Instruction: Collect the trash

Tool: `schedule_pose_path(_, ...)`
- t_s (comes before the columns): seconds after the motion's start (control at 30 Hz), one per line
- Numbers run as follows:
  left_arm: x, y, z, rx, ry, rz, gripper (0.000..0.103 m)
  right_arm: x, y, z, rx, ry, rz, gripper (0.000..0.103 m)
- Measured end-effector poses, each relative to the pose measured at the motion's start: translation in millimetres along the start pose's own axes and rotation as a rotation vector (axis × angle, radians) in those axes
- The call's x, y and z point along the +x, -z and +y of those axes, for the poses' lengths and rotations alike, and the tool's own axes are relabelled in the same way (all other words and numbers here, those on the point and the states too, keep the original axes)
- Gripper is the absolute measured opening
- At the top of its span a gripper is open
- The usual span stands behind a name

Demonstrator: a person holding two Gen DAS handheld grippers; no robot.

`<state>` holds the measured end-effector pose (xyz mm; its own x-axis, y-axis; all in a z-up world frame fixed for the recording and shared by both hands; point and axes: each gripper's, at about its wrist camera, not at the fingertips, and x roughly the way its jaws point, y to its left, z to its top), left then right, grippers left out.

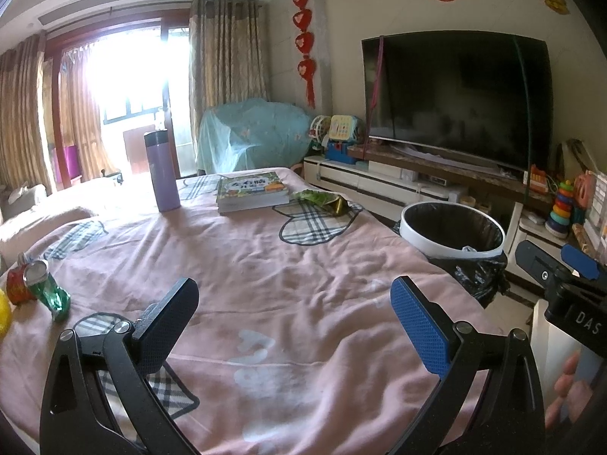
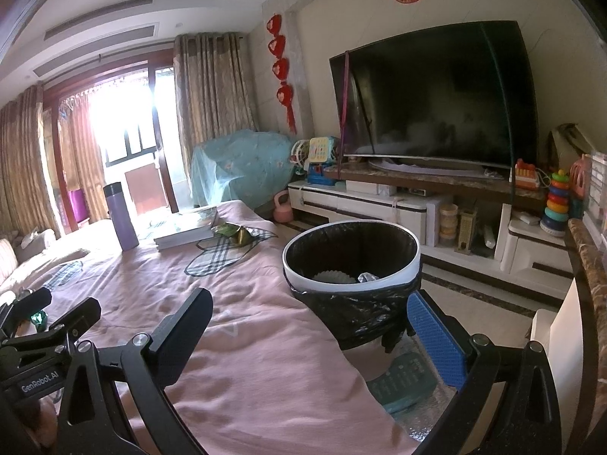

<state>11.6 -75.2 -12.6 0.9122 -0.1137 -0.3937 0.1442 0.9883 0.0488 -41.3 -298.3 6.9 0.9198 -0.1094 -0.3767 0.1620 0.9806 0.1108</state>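
Note:
A crushed green can [image 1: 47, 290] and a red can [image 1: 17, 284] lie at the left edge of the pink-blanketed table [image 1: 284, 265]. A green and gold snack wrapper [image 1: 326, 201] rests beside the books, also seen as the wrapper [image 2: 233, 233] in the right wrist view. The white bin with a black liner [image 2: 296, 278] stands off the table's right side and holds some white paper and a clear scrap. My left gripper [image 1: 296, 326] hovers open over the near blanket, holding nothing. My right gripper [image 2: 311, 337] is open and empty, just short of the bin.
A purple thermos [image 1: 165, 170] and a stack of books [image 1: 250, 189] stand at the table's far side. A TV [image 1: 455, 91] on a low cabinet with toys fills the right wall. A yellow object [image 1: 3, 314] shows at the far left edge.

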Motion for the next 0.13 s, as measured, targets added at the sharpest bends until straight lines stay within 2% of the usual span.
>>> schedule_pose_path(0.13, 2.9, -1.9, 3.8, -0.013, 0.005, 0.012, 0.103, 5.3, -0.3, 1.9, 0.001, -0.012, 0.014, 0.103)
